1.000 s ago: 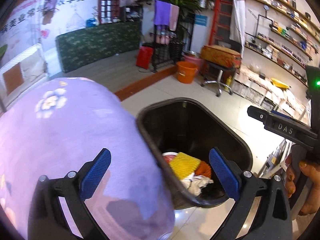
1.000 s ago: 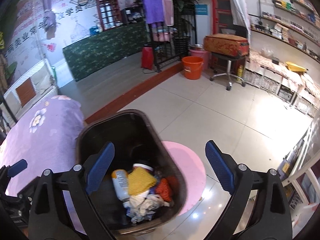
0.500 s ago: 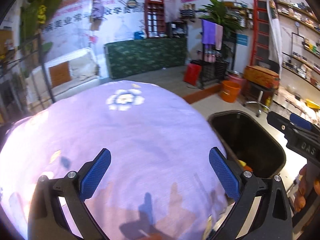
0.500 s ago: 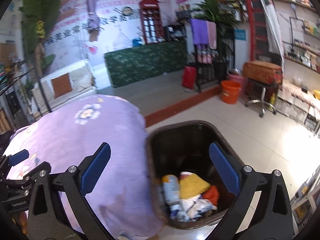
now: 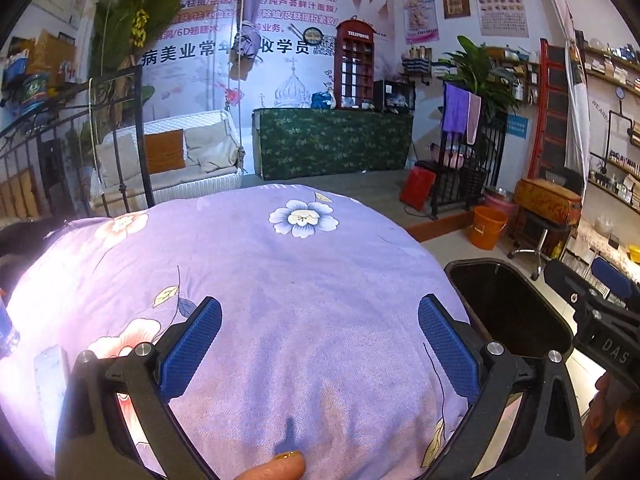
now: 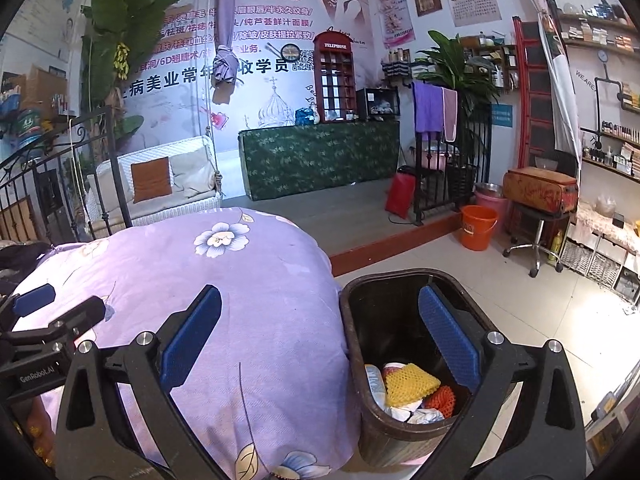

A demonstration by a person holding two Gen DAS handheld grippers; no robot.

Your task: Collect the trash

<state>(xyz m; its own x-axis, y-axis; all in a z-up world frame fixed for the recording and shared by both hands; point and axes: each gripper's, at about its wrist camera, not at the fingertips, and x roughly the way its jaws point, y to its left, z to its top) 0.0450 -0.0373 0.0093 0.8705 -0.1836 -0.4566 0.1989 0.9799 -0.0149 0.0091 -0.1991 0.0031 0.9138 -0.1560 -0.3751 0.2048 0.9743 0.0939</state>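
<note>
Right wrist view: the right gripper [image 6: 320, 336] stands wide and holds nothing, one finger over the purple floral cover [image 6: 208, 320], the other over the dark trash bin [image 6: 352, 360] that touches the cover's right edge; in the bin's bottom lie a yellow net [image 6: 412, 382], an orange net [image 6: 442, 398], a pale bottle [image 6: 375, 380] and crumpled white paper [image 6: 420, 414]; the left gripper [image 5: 320, 344], equally wide and empty, hangs over the cover [image 5: 300, 288], with the bin [image 5: 508, 312] off to its right; there only the bin's dark inner wall shows, its contents hidden.
</note>
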